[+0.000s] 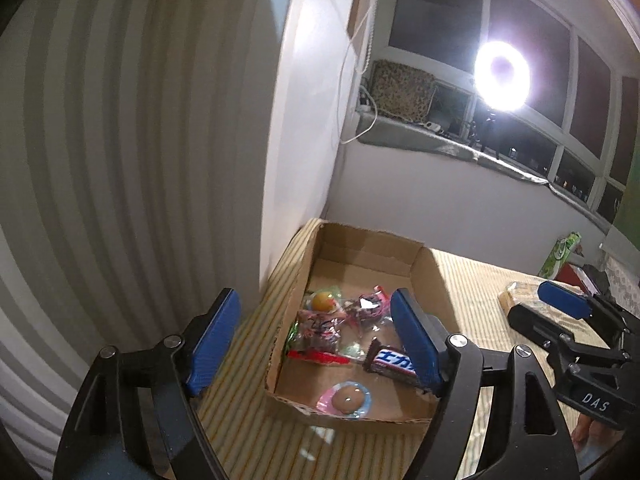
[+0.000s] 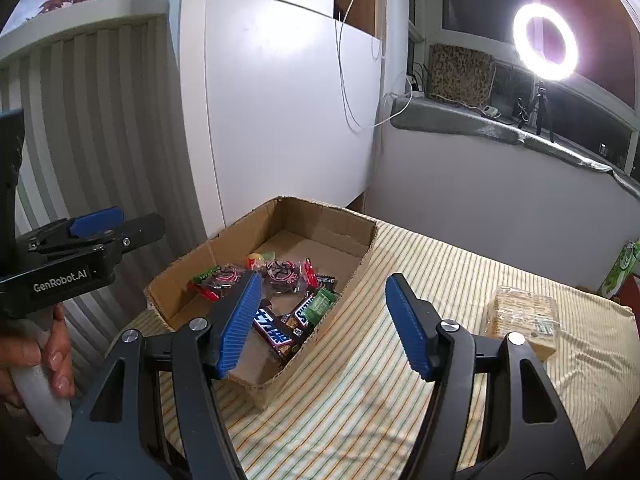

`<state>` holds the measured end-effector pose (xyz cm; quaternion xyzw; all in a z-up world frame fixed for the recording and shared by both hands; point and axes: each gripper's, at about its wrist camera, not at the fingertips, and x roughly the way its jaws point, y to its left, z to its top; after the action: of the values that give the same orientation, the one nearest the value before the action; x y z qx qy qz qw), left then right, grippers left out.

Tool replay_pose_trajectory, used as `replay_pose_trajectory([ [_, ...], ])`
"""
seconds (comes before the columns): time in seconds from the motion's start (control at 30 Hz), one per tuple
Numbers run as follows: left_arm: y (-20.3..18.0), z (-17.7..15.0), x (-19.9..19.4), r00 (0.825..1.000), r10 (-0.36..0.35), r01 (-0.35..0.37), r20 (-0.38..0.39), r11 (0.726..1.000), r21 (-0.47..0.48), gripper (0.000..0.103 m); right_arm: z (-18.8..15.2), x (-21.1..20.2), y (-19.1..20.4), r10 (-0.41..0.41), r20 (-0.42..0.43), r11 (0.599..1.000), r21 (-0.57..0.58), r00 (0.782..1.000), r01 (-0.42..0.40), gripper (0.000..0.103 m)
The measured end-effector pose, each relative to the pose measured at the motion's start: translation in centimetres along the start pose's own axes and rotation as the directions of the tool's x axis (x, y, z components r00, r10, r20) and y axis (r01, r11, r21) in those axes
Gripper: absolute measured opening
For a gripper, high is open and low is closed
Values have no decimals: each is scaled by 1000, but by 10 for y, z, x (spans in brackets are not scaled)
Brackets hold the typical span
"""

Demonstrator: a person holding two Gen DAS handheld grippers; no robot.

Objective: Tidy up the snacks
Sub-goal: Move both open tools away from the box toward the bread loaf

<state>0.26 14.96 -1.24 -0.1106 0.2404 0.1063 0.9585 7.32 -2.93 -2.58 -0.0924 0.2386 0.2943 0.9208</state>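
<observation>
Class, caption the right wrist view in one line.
Open right hand-held gripper above a cardboard box of snacks.

home bedroom | striped bedsheet (image 2: pixel 400 380) | windowsill (image 2: pixel 480 124) (ring light (image 2: pixel 546 42) on it)

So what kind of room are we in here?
Probably a bedroom at home: a striped bed sheet under the snack box, a white wardrobe, and a window ledge with a ring light.
</observation>
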Motion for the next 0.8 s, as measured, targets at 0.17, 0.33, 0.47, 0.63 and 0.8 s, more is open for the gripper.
replay_pose_trajectory([
  [0.17,-18,3,-19,999,-3,1,35,999,52,78,-6,-17,-13,-6,25,1000,30,1000,5,68],
  [0.33,-43,5,-29,998,-19,13,52,994,108,78,-18,-37,-37,-29,47,997,79,998,25,69],
  [0.47,-72,4,-33,998,-43,33,55,986,163,78,-30,-54,-61,-57,62,991,123,996,49,73],
  [0.63,-114,-3,-32,995,-86,74,41,969,235,78,-56,-82,-107,-127,74,972,207,989,110,74],
  [0.8,-170,-17,-22,986,-165,158,-3,935,317,78,-91,-116,-157,-233,54,929,306,971,206,74],
])
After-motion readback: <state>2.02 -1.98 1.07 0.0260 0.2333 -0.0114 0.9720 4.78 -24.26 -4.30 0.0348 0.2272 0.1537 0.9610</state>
